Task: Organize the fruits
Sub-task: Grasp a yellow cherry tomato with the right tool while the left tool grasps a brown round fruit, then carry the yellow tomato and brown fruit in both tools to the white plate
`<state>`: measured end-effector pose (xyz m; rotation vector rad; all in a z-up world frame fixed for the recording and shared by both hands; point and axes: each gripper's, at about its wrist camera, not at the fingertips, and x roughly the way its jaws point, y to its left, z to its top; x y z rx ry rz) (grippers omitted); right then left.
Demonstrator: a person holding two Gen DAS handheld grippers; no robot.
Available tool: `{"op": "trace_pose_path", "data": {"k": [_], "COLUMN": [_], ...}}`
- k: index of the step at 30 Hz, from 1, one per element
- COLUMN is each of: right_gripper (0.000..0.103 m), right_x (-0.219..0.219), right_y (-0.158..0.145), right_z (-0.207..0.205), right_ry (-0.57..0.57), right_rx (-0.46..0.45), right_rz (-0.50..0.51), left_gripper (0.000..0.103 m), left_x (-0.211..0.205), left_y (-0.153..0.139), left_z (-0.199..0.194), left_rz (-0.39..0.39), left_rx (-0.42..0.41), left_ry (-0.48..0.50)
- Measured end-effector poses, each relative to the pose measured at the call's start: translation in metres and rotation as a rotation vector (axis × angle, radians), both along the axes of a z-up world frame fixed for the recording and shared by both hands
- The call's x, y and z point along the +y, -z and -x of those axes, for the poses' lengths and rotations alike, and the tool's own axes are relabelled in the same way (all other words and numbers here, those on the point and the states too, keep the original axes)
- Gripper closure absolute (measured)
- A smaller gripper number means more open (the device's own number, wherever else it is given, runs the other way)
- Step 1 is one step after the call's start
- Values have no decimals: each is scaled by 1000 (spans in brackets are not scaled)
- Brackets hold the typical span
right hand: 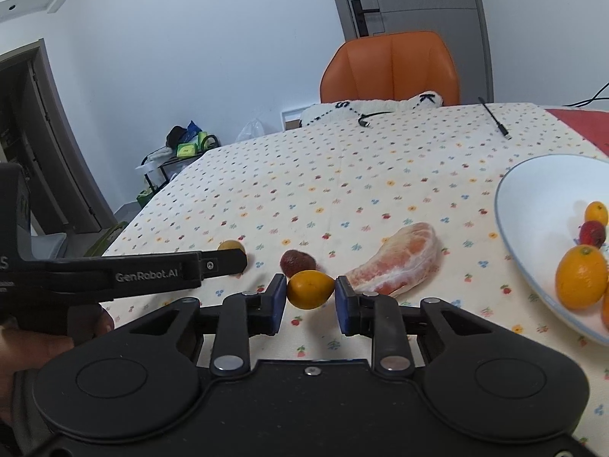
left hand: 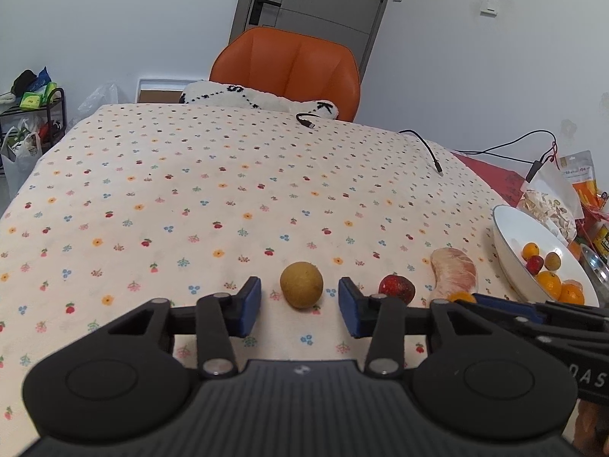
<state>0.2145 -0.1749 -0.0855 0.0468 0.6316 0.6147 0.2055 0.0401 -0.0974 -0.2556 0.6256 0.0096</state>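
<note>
- The table (left hand: 228, 175) under its flowered cloth has wide bare room ahead and to the left; the white bowl (right hand: 533, 198) sits at the right, near the table's edge, already holding several fruits.
- The right gripper (right hand: 310, 294) has its jaws closed to the width of a small orange fruit (right hand: 310, 289), pads touching both sides. This looks like a pick-up; next comes a lift and carry right to the bowl, clearing its rim.
- The left gripper (left hand: 300, 304) is wide open, holding nothing, with a brown round fruit (left hand: 301, 285) just ahead between its fingers.
- A peeled citrus segment (right hand: 399, 262) and a strawberry (right hand: 298, 261) lie close by, easy to knock.
</note>
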Motion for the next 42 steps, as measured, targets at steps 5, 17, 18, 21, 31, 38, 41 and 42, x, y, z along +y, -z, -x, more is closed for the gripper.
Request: {"op": "trace_pose_path", "data": {"k": [5,17,18,21,31,38,41,42], "right_gripper": [77,77,77,77,77,77,77,77], "right_x": [-5,-22,-24,-31,-55,-73,-80,-82], "right_y": [-4,-11,-12,-14,-23,-29,-31,-31], "right_z": [0,5,5,7,12,17,17,18], "right_ry": [15,39,43,59,107,139,151,155], "right_rx": [-14,-37,-40,-47,-72,-92,-96,-97], "right_rz": [2,-20,-22,-28,-45,-53,-55,-56], "left_gripper": [80,80,80,80,80,80,80,80], "left_x": [0,-17,-19,-25,-47,-62,-68,-70], "left_y": [-1,-23,-24,-27,-36,-42,-44,-45], "left_z": [-2,10,11,13,17,18,18,17], "left_rz": [5,1,1,2,-1,-1,-2,-2], "left_rx": [2,-45,-47,-52,-73,-86,-91,-93], "left_ry": [-5,30,34,46,85,112,122,126]}}
